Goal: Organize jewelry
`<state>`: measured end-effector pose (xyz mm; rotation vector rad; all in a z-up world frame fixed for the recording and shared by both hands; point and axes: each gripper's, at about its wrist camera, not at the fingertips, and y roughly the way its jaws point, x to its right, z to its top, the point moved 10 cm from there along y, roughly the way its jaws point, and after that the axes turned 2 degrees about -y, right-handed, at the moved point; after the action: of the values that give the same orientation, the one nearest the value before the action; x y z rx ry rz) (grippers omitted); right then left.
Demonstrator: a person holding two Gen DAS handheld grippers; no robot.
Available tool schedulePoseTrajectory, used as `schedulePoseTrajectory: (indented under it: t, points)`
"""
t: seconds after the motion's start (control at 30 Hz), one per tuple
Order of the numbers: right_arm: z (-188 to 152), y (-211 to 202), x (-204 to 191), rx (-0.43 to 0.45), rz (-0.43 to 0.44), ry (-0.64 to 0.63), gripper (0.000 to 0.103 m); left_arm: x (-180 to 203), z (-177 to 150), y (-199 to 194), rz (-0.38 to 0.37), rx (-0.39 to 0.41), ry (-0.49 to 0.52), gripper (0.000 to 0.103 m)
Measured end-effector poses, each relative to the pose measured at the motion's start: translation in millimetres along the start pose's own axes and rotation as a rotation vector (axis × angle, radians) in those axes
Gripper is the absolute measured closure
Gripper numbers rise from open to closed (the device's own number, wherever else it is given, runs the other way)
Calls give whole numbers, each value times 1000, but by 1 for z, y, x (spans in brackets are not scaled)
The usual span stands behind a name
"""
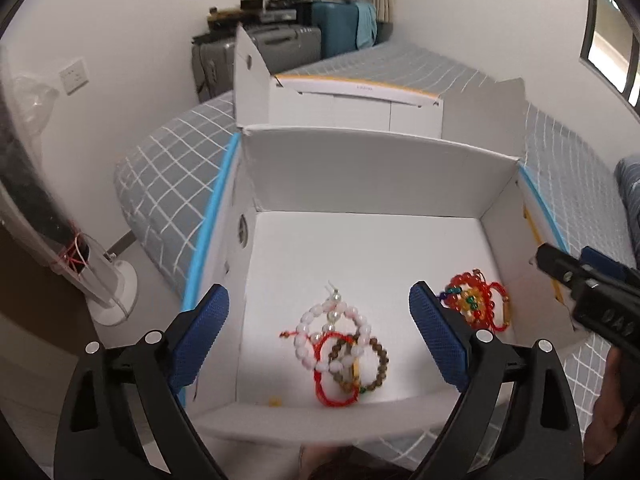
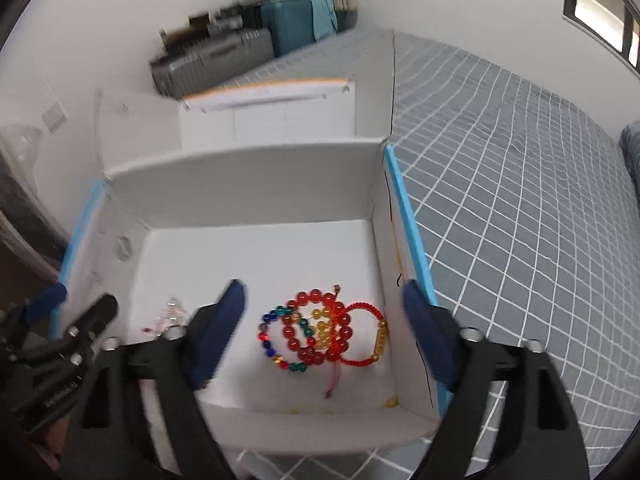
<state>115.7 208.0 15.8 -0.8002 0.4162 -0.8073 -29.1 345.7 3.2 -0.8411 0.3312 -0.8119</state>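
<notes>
Bedding in a grey check [image 2: 520, 200] carries the open white box [image 1: 372, 168], and both piles of jewelry lie on the box floor. Judging by that, the step in hand is letting go and backing out, so the thing to do well is leave cleanly without dragging a cord along.

Left gripper [image 1: 320, 336] hangs over the near left part of the box, its jaws spread wide and holding nothing; the white bead bracelet [image 1: 332, 328], the brown bead bracelet [image 1: 372, 364] and the red cord [image 1: 332, 376] lie overlapped on the floor between and below its pads. Right gripper [image 2: 324, 336] is likewise wide apart and empty above the red bead bracelet [image 2: 316, 328], the multicoloured one [image 2: 276, 340] and the red cord with gold beads [image 2: 368, 340], which sit near the right wall.

Lift straight up, keeping the pads clear of the loops (the cords' loose ends would probably snag easily). Watch the side walls; each outer pad sits close to one. A few stray yellow beads [image 2: 390, 403] rest by the near wall and may want collecting.
</notes>
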Motion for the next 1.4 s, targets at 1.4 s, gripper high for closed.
schedulePoseTrajectory:
  t: [1.4]
  points:
    - [-106,-49,4,125,-75,-41,8,-10,-83,-55,-6,101,64,6]
